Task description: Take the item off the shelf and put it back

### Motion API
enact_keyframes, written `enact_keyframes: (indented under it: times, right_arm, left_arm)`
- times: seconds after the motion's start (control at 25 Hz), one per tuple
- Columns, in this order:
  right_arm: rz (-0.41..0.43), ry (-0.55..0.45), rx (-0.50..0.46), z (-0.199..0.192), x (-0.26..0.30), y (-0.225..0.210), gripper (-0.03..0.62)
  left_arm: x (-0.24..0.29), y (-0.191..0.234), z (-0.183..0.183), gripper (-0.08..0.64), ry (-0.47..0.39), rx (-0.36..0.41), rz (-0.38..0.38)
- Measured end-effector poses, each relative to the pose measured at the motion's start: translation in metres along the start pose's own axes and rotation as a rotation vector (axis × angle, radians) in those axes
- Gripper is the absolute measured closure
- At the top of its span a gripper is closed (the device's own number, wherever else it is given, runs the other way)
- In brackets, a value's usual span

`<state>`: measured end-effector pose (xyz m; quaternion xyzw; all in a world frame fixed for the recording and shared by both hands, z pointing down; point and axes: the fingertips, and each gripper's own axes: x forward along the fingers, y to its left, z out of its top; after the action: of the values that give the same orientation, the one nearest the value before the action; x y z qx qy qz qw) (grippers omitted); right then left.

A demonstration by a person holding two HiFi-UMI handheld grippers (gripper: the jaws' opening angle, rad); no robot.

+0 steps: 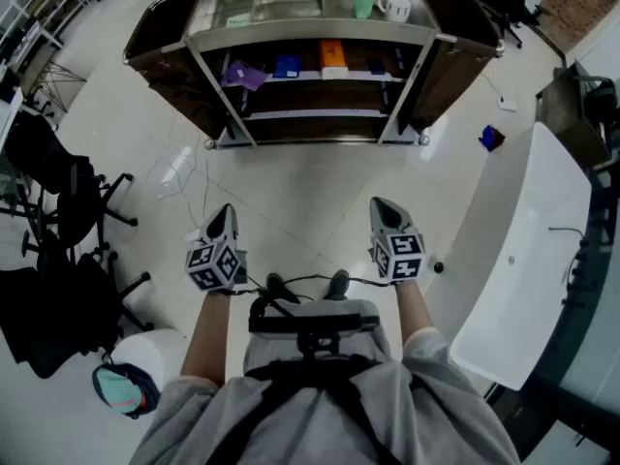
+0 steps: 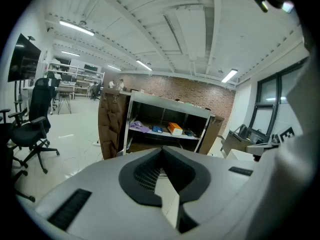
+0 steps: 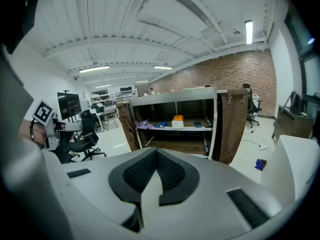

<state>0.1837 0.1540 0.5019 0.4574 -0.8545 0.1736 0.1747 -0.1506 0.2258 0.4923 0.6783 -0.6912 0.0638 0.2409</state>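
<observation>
A metal shelf unit (image 1: 310, 37) stands across the floor ahead of me. Its middle shelf holds a purple item (image 1: 244, 74), a blue item (image 1: 287, 66), an orange and white box (image 1: 332, 56) and a small dark item (image 1: 378, 66). The box (image 2: 174, 128) (image 3: 177, 120) shows in both gripper views. My left gripper (image 1: 226, 213) (image 2: 161, 151) and right gripper (image 1: 381, 205) (image 3: 156, 154) are shut and empty. I hold them side by side over the floor, pointing at the shelf and well short of it.
A white mug (image 1: 395, 8) and a green cup (image 1: 363, 3) stand on the shelf's top. Black office chairs (image 1: 58, 211) stand at the left, a white table (image 1: 523, 250) at the right. A small blue object (image 1: 491, 139) and loose cables (image 1: 184, 172) lie on the floor.
</observation>
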Motion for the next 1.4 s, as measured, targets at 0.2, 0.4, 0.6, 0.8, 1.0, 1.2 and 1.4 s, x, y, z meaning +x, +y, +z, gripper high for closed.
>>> enact_keyframes:
  times: [0.2, 0.4, 0.6, 0.8, 1.0, 1.2, 1.4]
  right_arm:
    - [0.026, -0.001, -0.015, 0.004, 0.003, -0.015, 0.583]
    - [0.034, -0.003, -0.006, 0.01, 0.023, -0.015, 0.583]
    - [0.015, -0.009, 0.008, 0.025, 0.055, -0.001, 0.583]
    - [-0.024, -0.006, 0.025, 0.037, 0.093, 0.016, 0.583]
    - [-0.044, -0.005, 0.031, 0.05, 0.132, 0.041, 0.583]
    - [-0.083, -0.013, 0.043, 0.062, 0.163, 0.057, 0.583]
    - [-0.094, -0.003, 0.045, 0.067, 0.187, 0.067, 0.583]
  left_arm:
    - [0.008, -0.022, 0.012, 0.552, -0.014, 0.024, -0.006]
    - [0.026, -0.023, 0.027, 0.552, -0.011, 0.082, -0.023]
    - [0.064, -0.006, 0.045, 0.552, 0.009, 0.134, -0.065]
    - [0.102, 0.014, 0.072, 0.552, 0.022, 0.207, -0.131]
    - [0.141, 0.034, 0.096, 0.552, 0.022, 0.257, -0.19]
    - [0.172, 0.043, 0.113, 0.552, 0.028, 0.321, -0.259]
    - [0.203, 0.047, 0.121, 0.552, 0.043, 0.359, -0.296]
